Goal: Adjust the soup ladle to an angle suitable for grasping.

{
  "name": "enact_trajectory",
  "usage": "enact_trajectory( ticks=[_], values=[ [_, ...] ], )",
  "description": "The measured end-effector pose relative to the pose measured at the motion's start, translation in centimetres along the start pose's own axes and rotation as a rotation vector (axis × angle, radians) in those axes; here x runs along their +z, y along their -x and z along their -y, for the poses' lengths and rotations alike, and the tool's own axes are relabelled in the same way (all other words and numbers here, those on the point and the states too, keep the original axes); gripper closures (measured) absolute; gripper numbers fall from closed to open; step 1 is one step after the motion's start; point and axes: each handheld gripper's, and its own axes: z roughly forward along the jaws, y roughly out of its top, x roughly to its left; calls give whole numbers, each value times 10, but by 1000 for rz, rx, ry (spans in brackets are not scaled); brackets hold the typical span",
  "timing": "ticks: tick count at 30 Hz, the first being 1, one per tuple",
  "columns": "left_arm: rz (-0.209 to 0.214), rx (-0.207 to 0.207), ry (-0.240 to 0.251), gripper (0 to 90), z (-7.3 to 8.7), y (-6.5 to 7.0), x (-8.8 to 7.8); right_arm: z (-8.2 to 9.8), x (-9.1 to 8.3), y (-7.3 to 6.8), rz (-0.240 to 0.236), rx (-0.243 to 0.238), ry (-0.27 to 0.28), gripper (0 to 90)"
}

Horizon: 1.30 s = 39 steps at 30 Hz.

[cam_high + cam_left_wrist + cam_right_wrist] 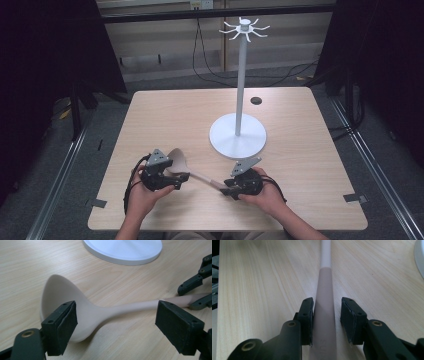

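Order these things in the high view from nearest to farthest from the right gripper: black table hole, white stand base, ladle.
1. ladle, its handle between the right gripper fingers.
2. white stand base, just behind.
3. black table hole, near the far edge.

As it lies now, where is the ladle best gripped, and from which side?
Probably at the darker handle end, coming in along the handle from the person's right: it is slim and straight, and fits between the right tool; the bowl is wide and curved.
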Motion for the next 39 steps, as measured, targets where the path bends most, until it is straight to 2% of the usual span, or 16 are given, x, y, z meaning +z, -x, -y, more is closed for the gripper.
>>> enact_trajectory(
  ticks=[5, 6, 7, 8, 9, 10, 14, 19, 22, 25, 30, 33, 34, 35, 37, 39],
  values=[
    [29, 31, -11, 168, -6, 4, 6, 3, -3, 0, 21, 2, -6, 553],
    [54, 49, -11, 168, -9, 7, 9, 5, -5, 1, 15, 12, 2, 532],
    [54, 49, -11, 168, -9, 7, 9, 6, -7, 1, 19, 15, 2, 522],
    [82, 57, -11, 168, -12, 10, 13, 7, -9, 2, 20, 20, -3, 501],
    [82, 57, -11, 168, -12, 10, 13, 9, -10, 2, 22, 32, 3, 478],
    [96, 78, -18, 168, -14, 11, 17, 10, -12, 3, 29, 41, 3, 468],
    [112, 94, -25, 168, -18, 12, 22, 15, -20, 5, 29, 67, 24, 450],
    [150, 125, -55, 168, -21, 14, 32, 19, -26, 8, 48, 63, 29, 446],
    [148, 142, -66, 168, -22, 15, 35, 21, -25, 7, 55, 60, 6, 447],
    [163, 142, -64, 168, -23, 16, 39, 23, -27, 8, 68, 60, 8, 450],
    [185, 151, -66, 165, -24, 19, 44, 27, -36, 14, 125, 56, -9, 450],
    [186, 166, -87, 165, -25, 19, 45, 30, -40, 18, 147, 58, -10, 442],
    [193, 173, -91, 165, -26, 21, 48, 33, -45, 22, 175, 74, -14, 426],
    [193, 173, -91, 165, -26, 21, 48, 33, -45, 22, 175, 74, -14, 426],
    [192, 196, -110, 167, -28, 24, 52, 38, -52, 28, 179, 114, 5, 412],
    [200, 211, -117, 172, -29, 27, 57, 39, -54, 30, 183, 123, 6, 396]
  ],
)
